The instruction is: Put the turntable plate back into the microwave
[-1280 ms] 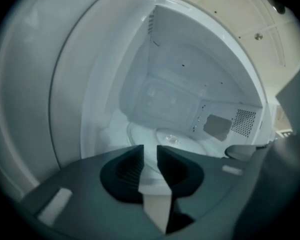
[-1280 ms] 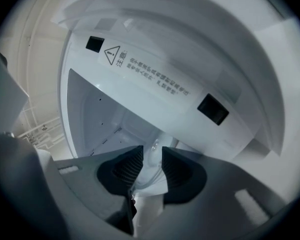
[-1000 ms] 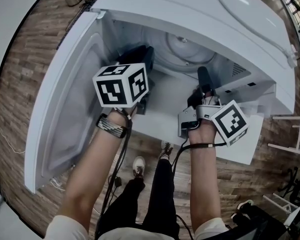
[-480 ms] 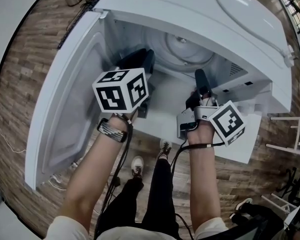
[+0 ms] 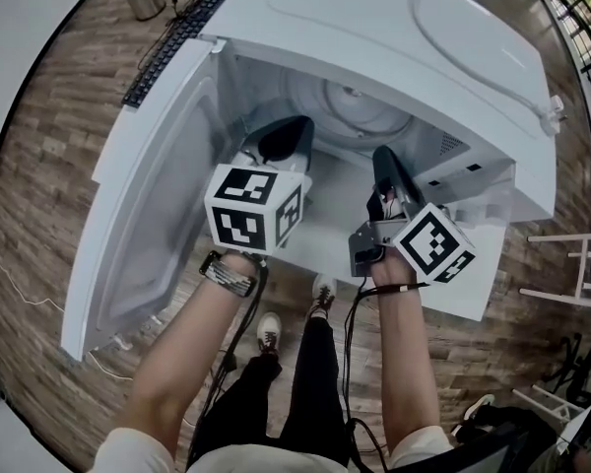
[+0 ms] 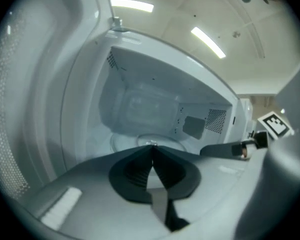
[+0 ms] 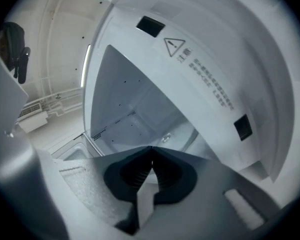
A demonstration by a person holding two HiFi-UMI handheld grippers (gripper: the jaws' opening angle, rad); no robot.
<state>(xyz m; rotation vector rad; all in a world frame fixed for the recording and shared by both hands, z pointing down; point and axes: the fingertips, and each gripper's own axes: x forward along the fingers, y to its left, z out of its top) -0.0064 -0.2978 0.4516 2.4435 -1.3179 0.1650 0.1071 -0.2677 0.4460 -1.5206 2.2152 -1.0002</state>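
Left hand-held gripper (image 6: pixel 151 147) and right hand-held gripper (image 7: pixel 151 148) are held side by side at the mouth of the open microwave (image 5: pixel 404 37). The jaws of each have just been closed and are seen pressed together, with nothing caught between them. At the frame's left the door (image 5: pixel 143 225) is swung wide. Farther in, the turntable plate (image 5: pixel 360 101) is seen lying flat on the cavity floor, apart from both grippers. A keyboard (image 5: pixel 172 42) is visible at the upper left.

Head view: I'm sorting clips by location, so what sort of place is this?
Probably an office or lab room rather than a kitchen: an open white microwave, a black keyboard and wood-plank flooring.
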